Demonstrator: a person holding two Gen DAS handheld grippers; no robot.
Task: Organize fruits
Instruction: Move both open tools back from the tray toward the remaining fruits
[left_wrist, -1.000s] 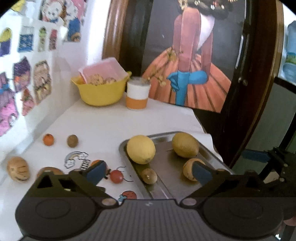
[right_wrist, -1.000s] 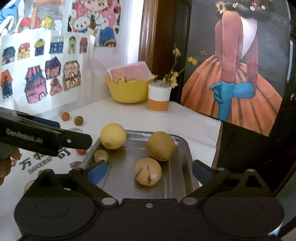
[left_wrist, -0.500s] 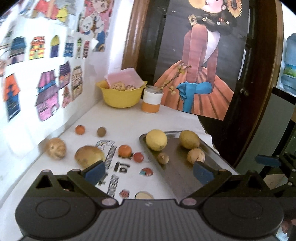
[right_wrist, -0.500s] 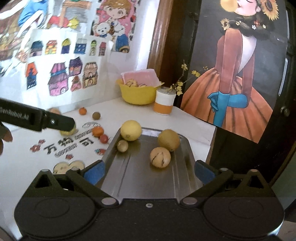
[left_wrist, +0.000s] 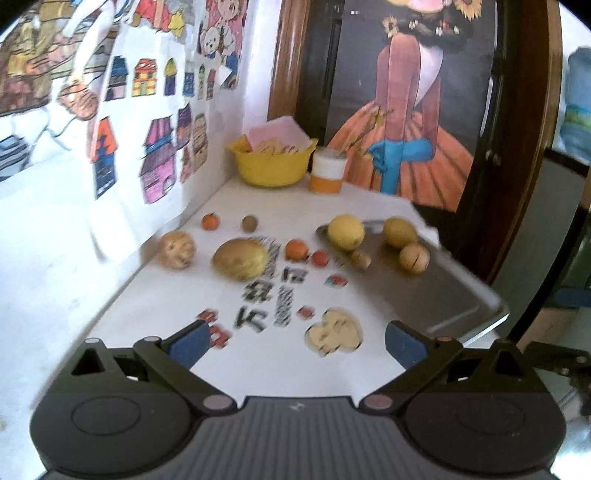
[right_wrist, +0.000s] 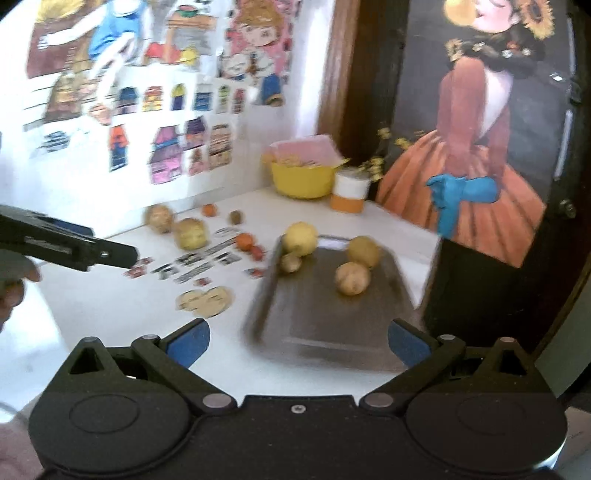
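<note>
Left wrist: tray (left_wrist: 458, 299), four fruits, both grippers empty

Four fruits (left_wrist: 345, 232) sit on the metal tray (left_wrist: 443, 295); others (left_wrist: 239, 258) lie beside it.

White wall (left_wrist: 55, 221), drawings (right_wrist: 166, 155), perhaps door (right_wrist: 480, 147)

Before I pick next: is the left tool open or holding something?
Open and empty: the left tool shows its blue pads spread wide, only table between.
</note>
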